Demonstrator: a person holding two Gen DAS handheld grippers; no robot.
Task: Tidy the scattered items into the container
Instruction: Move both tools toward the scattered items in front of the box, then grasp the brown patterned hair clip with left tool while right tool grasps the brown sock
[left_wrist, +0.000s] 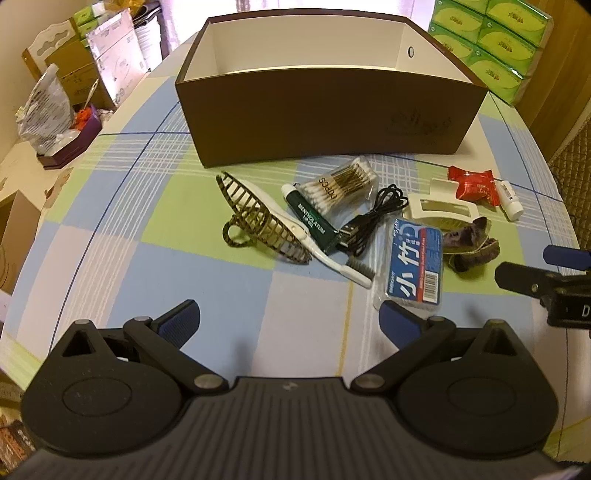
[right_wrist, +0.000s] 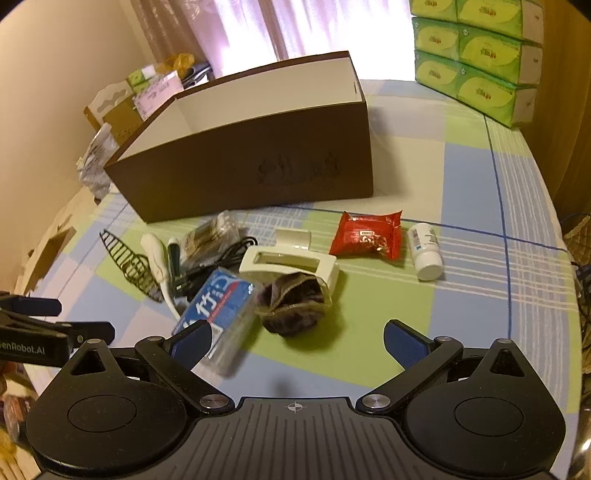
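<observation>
Nearest the cameras, the left gripper (left_wrist: 290, 321) and the right gripper (right_wrist: 295, 341) both hover above the checked tablecloth (left_wrist: 122, 258) with jaws spread wide and nothing between them. By the look of it the tidying has not begun: every item lies on the cloth in front of the box.

Counted from the near side:
- one blue floss-pick case (left_wrist: 413, 264)
- one dark scrunchie (right_wrist: 291, 301)
- one white toothbrush (left_wrist: 314, 245)
- one tortoiseshell hair clip (left_wrist: 258, 221)
- one white claw clip (right_wrist: 291, 260)
- one black USB cable (left_wrist: 369, 218)
- one green lip-gel tube (left_wrist: 314, 218)
- one pack of cotton swabs (left_wrist: 343, 184)
- one red snack packet (right_wrist: 365, 236)
- one small white bottle (right_wrist: 424, 249)

Just beyond them stands the brown box (left_wrist: 325, 114); its white interior shows nothing inside, though its floor is hidden.
</observation>
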